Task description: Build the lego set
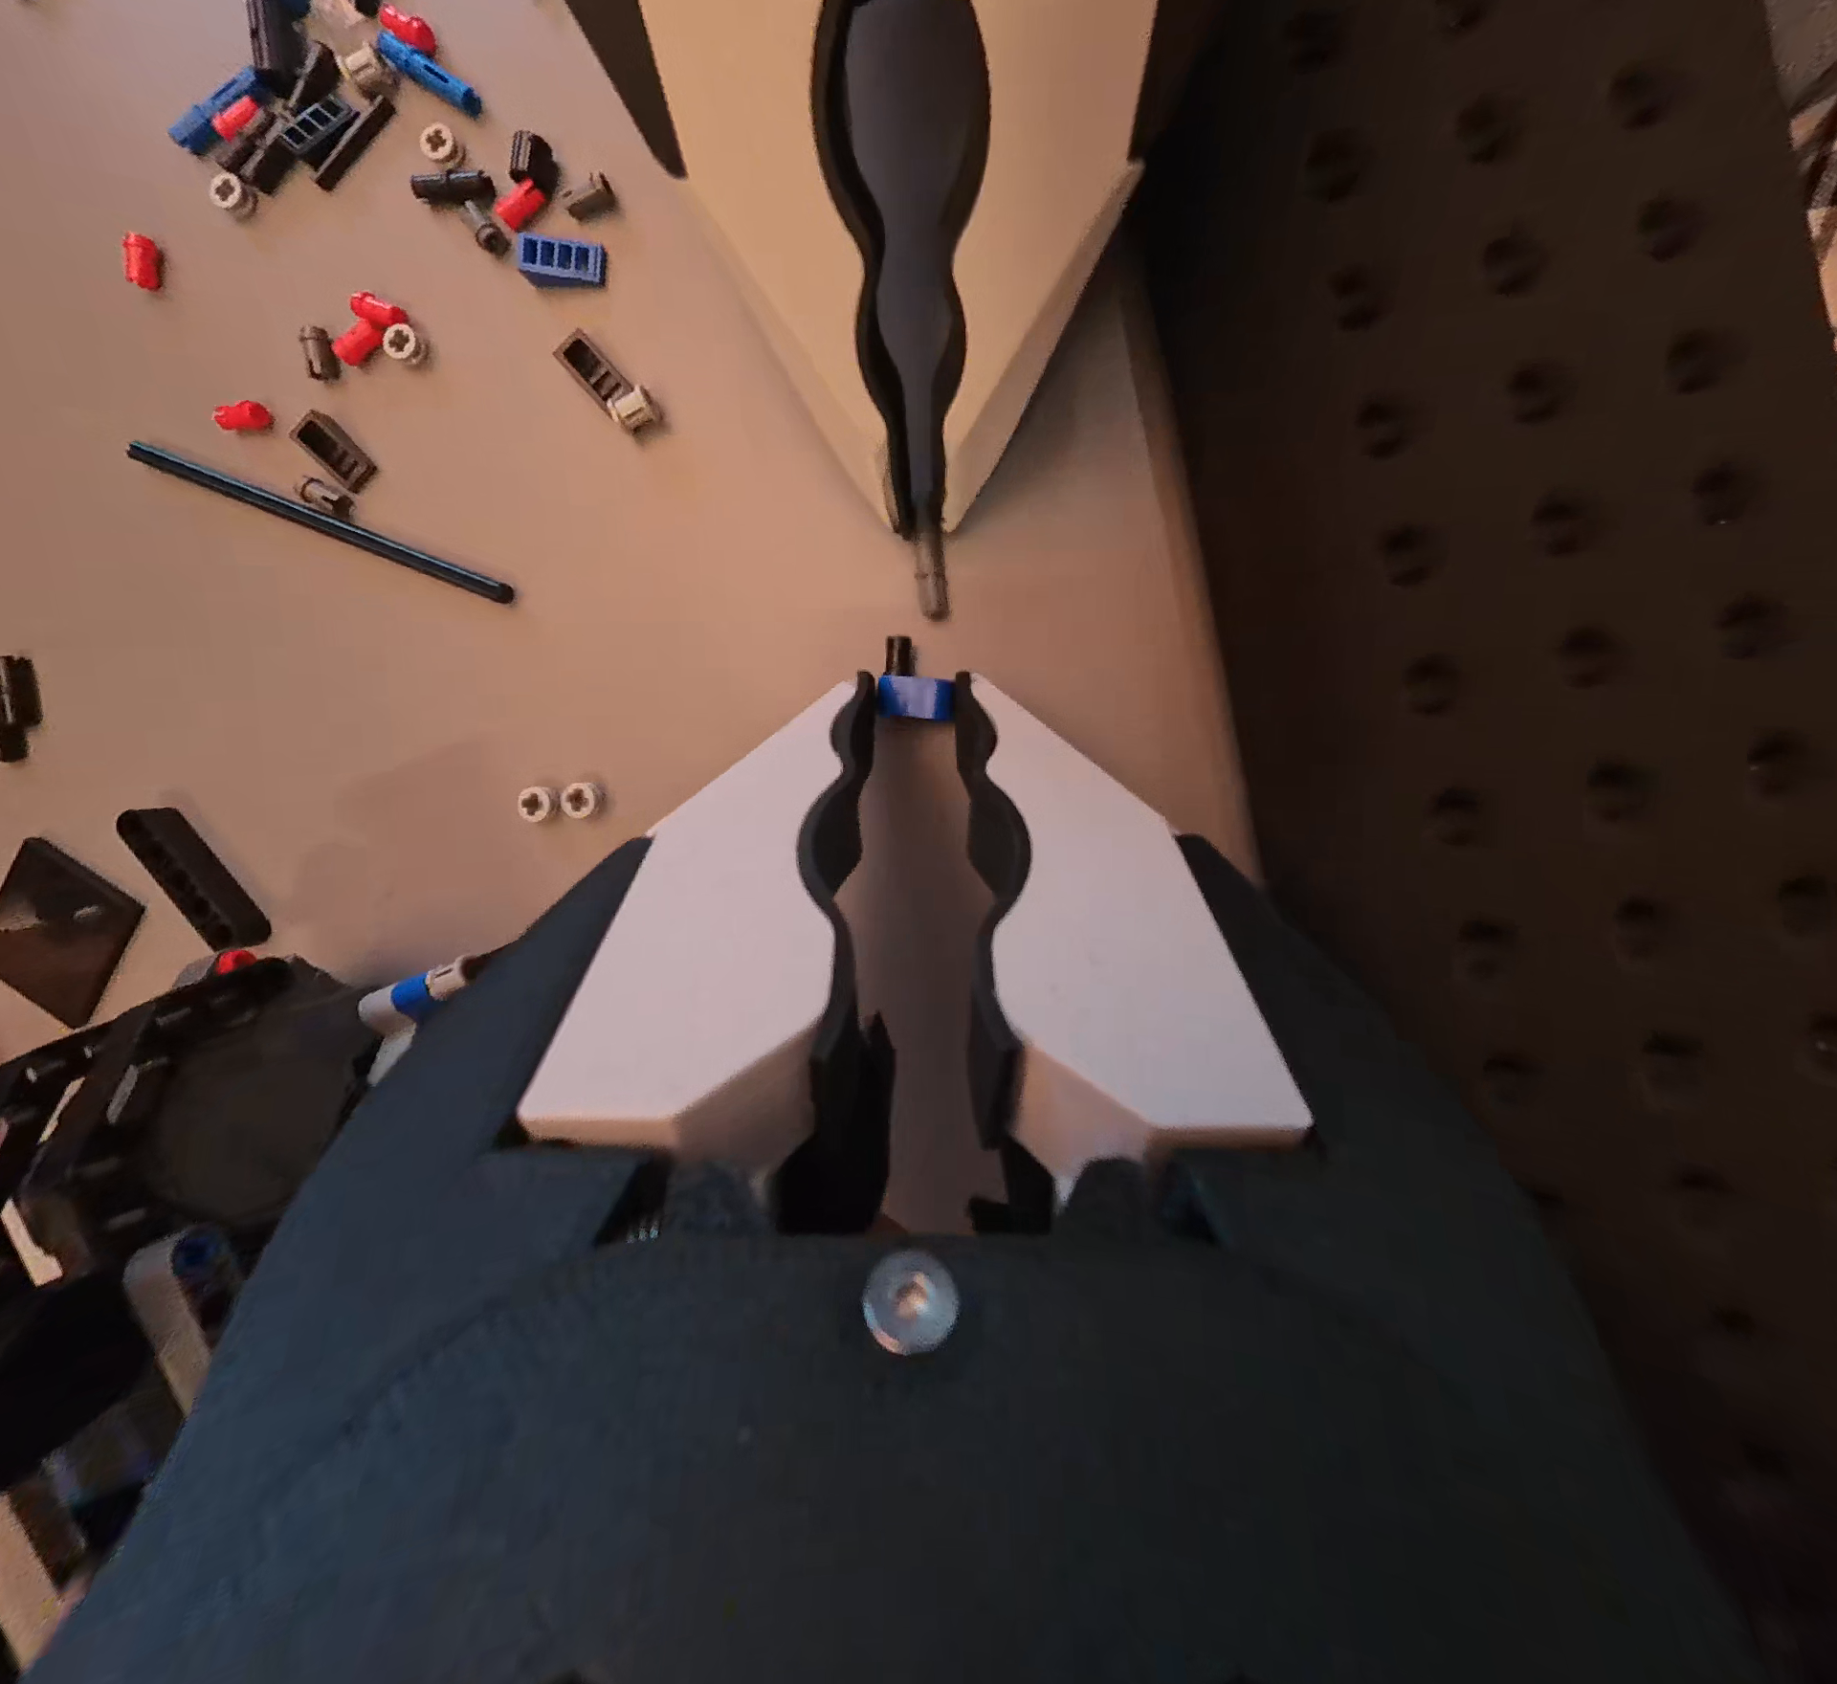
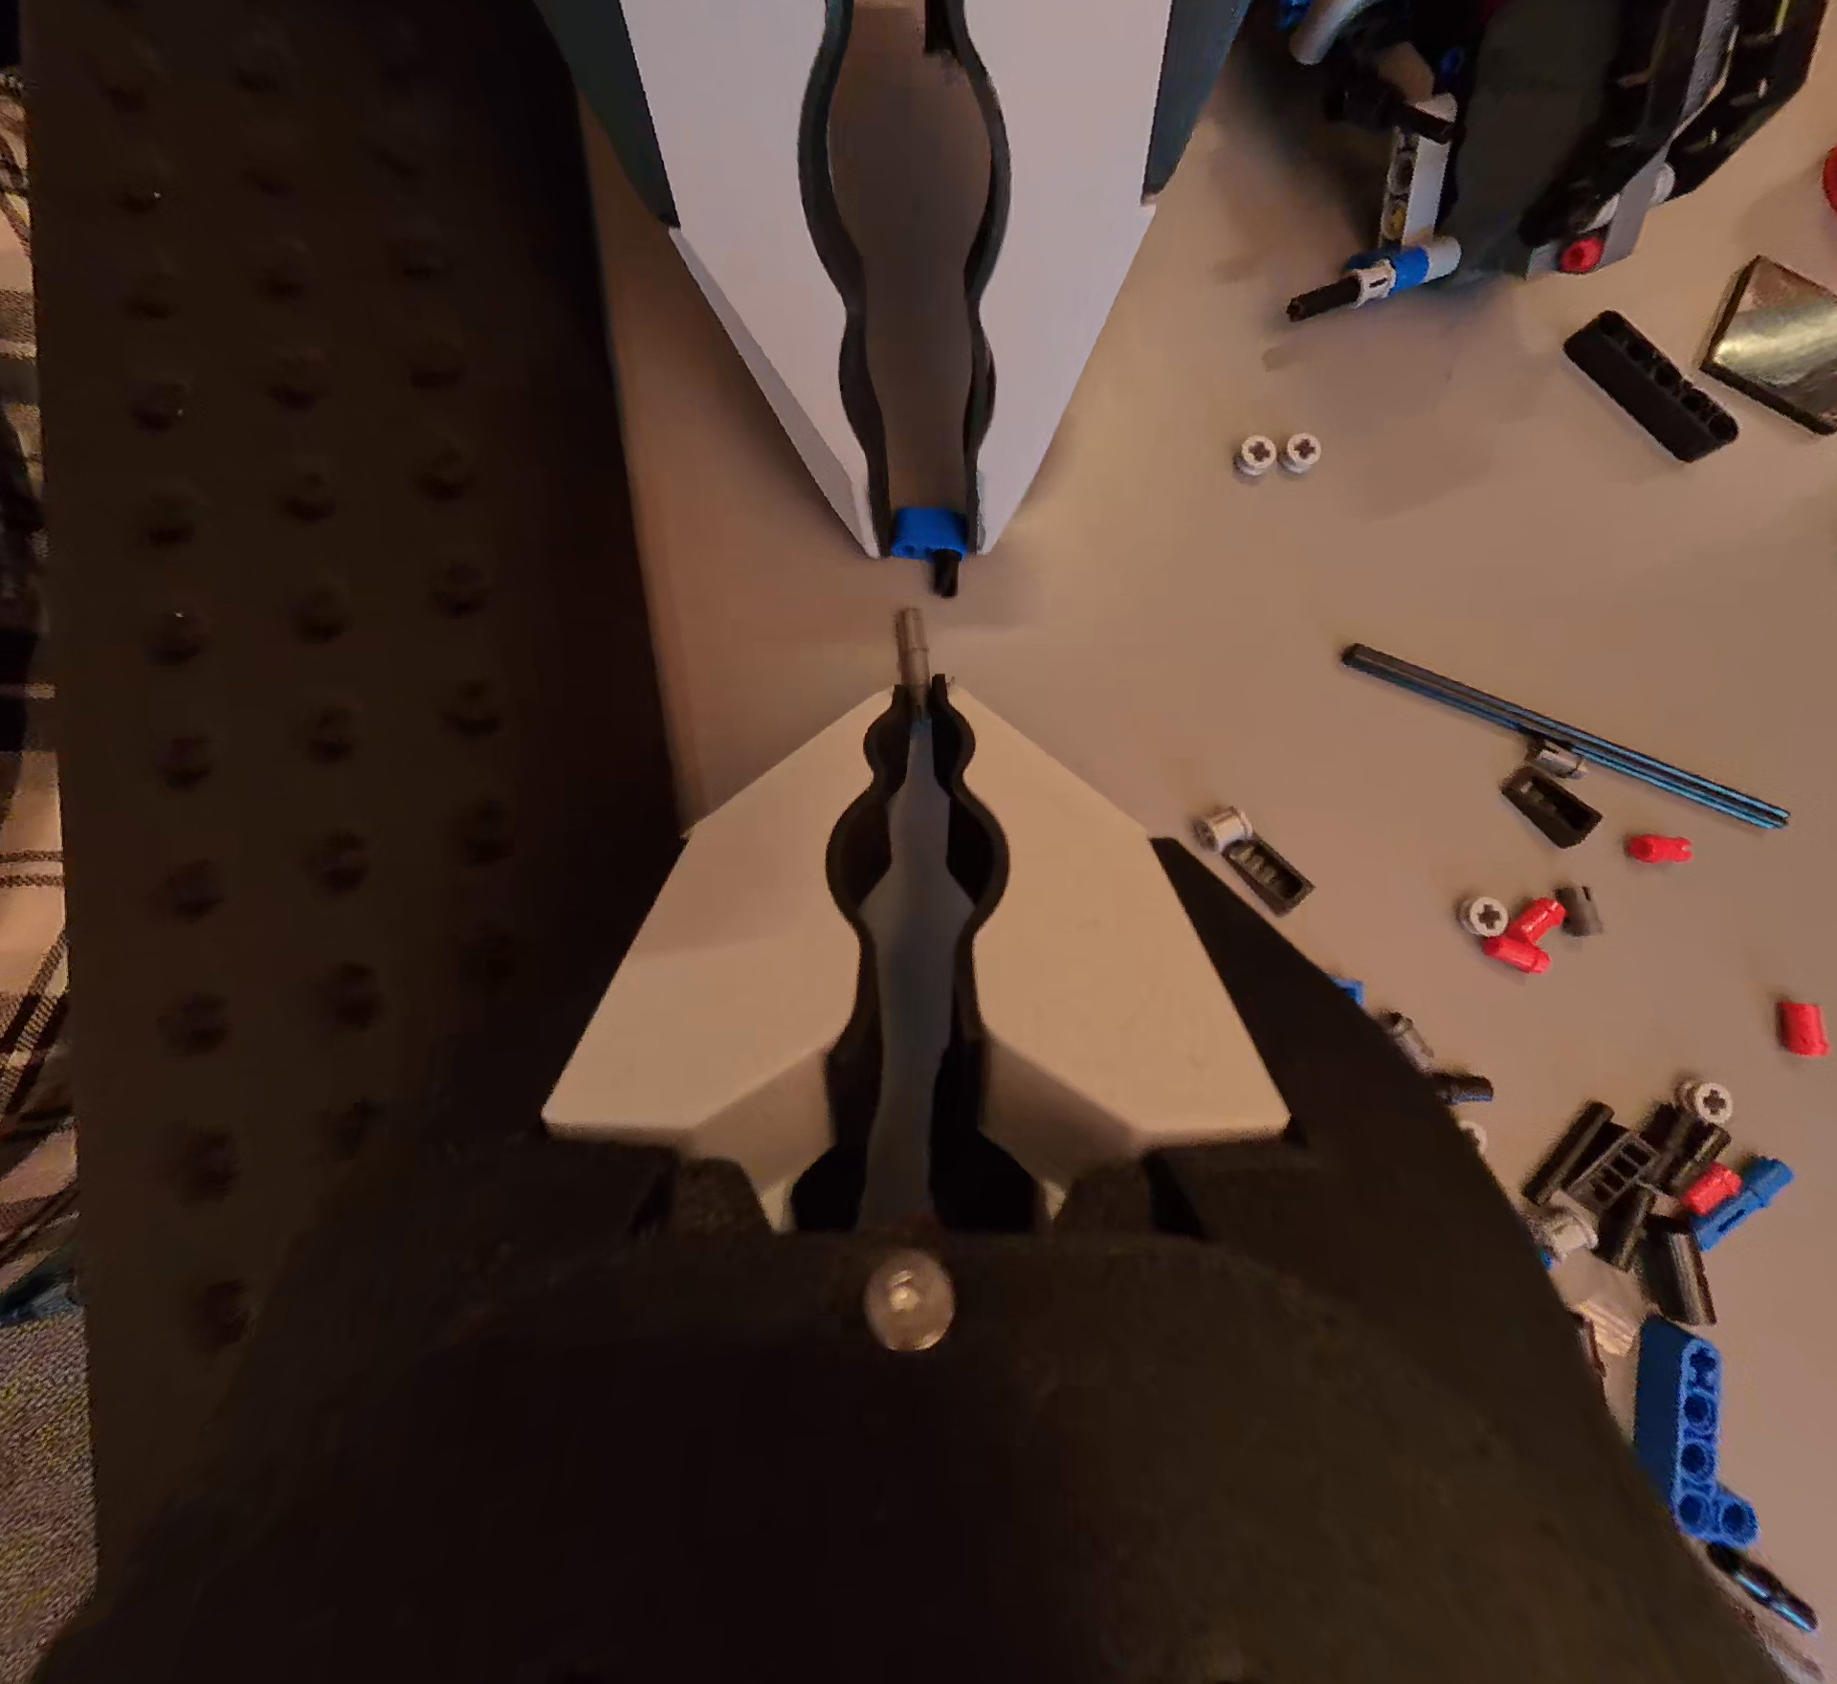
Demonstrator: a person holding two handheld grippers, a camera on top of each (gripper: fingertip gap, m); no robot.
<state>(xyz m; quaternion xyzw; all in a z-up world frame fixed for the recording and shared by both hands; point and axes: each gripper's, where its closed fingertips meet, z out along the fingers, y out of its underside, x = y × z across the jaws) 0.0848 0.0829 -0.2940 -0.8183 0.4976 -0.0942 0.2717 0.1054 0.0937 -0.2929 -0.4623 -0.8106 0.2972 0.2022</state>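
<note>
My left gripper [image 1: 915,692] is shut on a small blue connector [image 1: 915,699] with a black pin [image 1: 900,650] sticking out of its front. My right gripper [image 2: 919,692] is shut on a thin grey pin [image 2: 912,642]. The two grippers face each other tip to tip above the table, with a small gap between the black pin and the grey pin. In the left wrist view the right gripper [image 1: 919,533] comes down from the top with the grey pin [image 1: 931,583]. In the right wrist view the left gripper [image 2: 924,543] holds the blue connector [image 2: 924,533].
Loose red, blue, black and grey pieces [image 1: 328,95] lie scattered on the tan table, with a long black axle [image 1: 318,523], two grey bushes [image 1: 559,801] and a black beam [image 1: 194,876]. A part-built black model [image 2: 1610,46] stands near the left gripper. A dark studded board [image 1: 1541,642] borders the table. Left and right tips are no more than a few centimetres apart. The black beam [image 1: 194,876] is about 15 centimetres from both grippers' fingertips. My right wrist view [image 2: 1646,378] looks at it from another angle.
</note>
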